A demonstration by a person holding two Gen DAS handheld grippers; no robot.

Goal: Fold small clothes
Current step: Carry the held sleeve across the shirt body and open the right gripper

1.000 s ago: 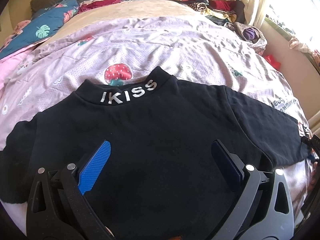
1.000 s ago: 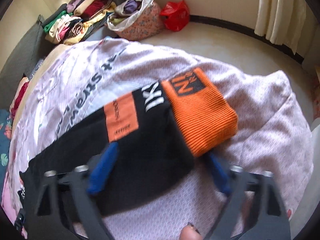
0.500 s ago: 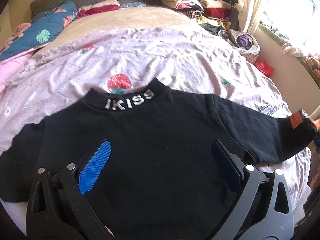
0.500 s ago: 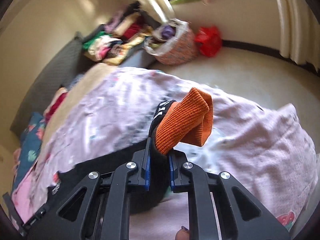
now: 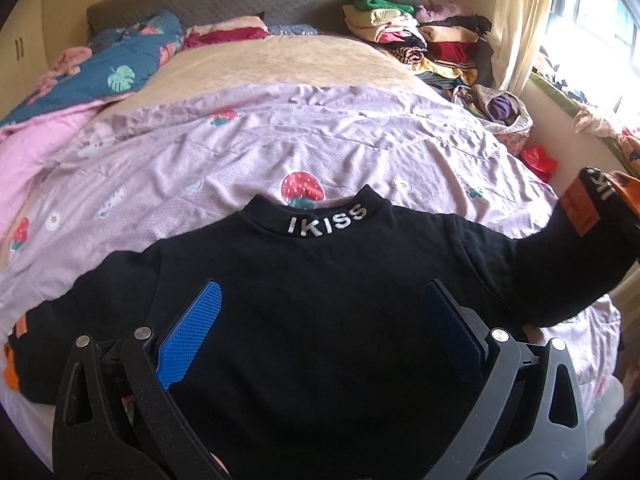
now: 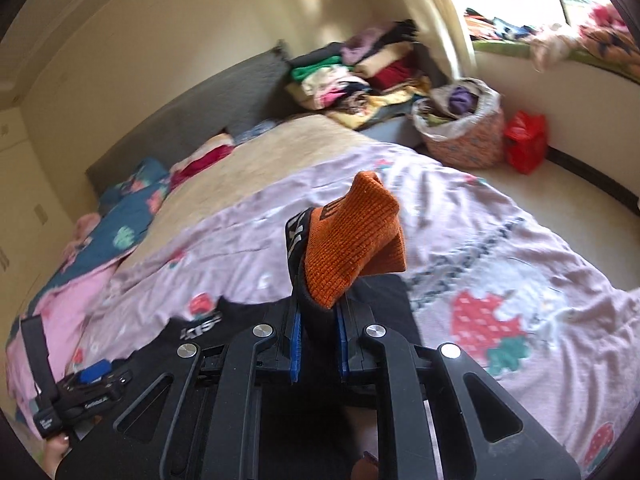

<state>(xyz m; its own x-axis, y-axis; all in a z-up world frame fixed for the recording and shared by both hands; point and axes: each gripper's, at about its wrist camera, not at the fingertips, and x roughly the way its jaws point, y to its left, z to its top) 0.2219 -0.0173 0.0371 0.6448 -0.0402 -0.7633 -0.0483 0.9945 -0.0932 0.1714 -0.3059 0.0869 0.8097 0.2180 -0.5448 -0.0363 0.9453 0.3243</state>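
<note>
A small black sweater (image 5: 320, 300) with "IKISS" on its collar lies spread on the pink strawberry bedspread (image 5: 280, 140). My left gripper (image 5: 318, 316) is open and empty, hovering over the sweater's lower body. My right gripper (image 6: 318, 320) is shut on the sweater's right sleeve just behind its orange ribbed cuff (image 6: 352, 240) and holds it lifted off the bed. In the left wrist view the raised sleeve (image 5: 580, 240) rises at the right edge. The left gripper also shows in the right wrist view (image 6: 80, 396).
A pile of folded clothes (image 5: 420, 36) sits at the head of the bed on the right. A basket of clothes (image 6: 464, 124) and a red bag (image 6: 524, 140) stand on the floor by the window. A blue floral quilt (image 5: 100, 80) lies at the left.
My right gripper closed on the sleeve behind its orange cuff and lifted it off the bed, swinging inward over the sweater. My left gripper stayed open over the sweater body.
</note>
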